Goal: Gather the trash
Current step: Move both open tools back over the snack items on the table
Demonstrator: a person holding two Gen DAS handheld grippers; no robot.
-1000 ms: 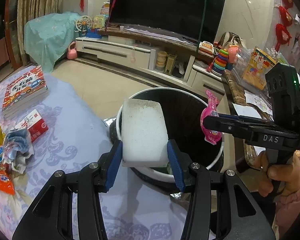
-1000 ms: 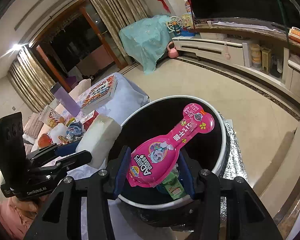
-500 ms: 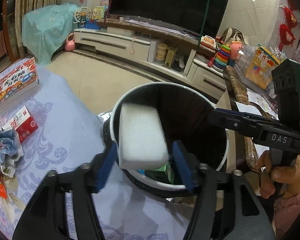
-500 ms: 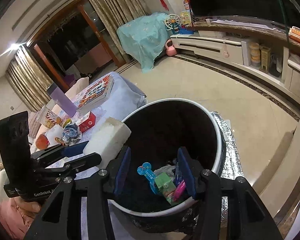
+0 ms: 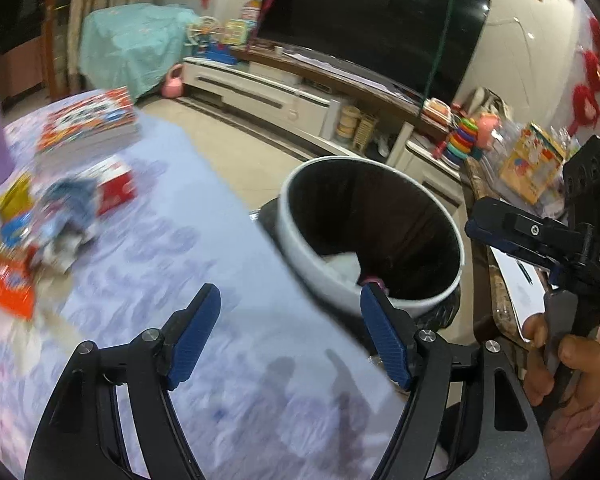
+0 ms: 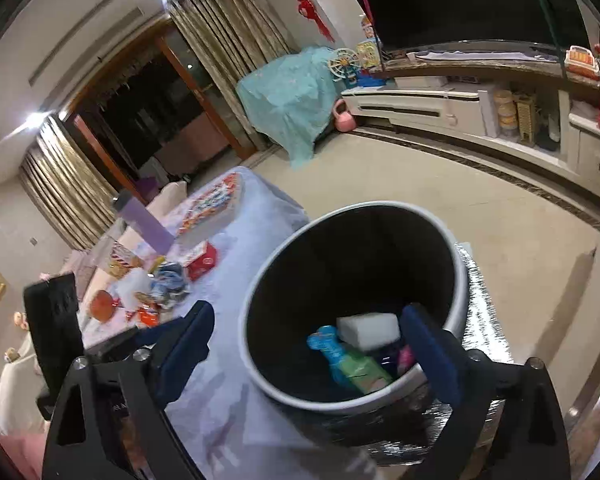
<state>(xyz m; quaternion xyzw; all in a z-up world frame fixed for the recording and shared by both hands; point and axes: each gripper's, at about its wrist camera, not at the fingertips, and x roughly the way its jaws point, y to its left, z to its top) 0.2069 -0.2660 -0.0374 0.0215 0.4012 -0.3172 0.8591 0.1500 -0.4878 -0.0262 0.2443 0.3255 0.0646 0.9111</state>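
Observation:
A white-rimmed trash bin (image 5: 296, 216) with a black inside stands against the table's edge. In it lie a white sponge (image 6: 368, 330), a blue bone-shaped wrapper (image 6: 324, 340), a green carton (image 6: 364, 368) and a pink package (image 6: 406, 356). My left gripper (image 5: 290, 336) hangs over the lilac tablecloth just left of the bin, its jaws opening with nothing between them. My right gripper (image 6: 308, 350) is above the bin's near rim (image 6: 256, 284), its jaws opening wide and empty. More trash (image 5: 60, 216) is heaped on the table at the left.
Beside the heap are a red box (image 5: 114, 190), an orange packet (image 5: 10, 284), stacked books (image 5: 92, 120) and a purple bottle (image 6: 144, 224). A hand (image 5: 548, 356) holds the right gripper (image 5: 476, 228). A toy-covered side table (image 5: 496, 292) flanks the bin; a TV unit stands behind.
The pink package fell from my right gripper and the white sponge from my left; both now lie in the bin. Both jaws stand wider. My left gripper swung left over the table.

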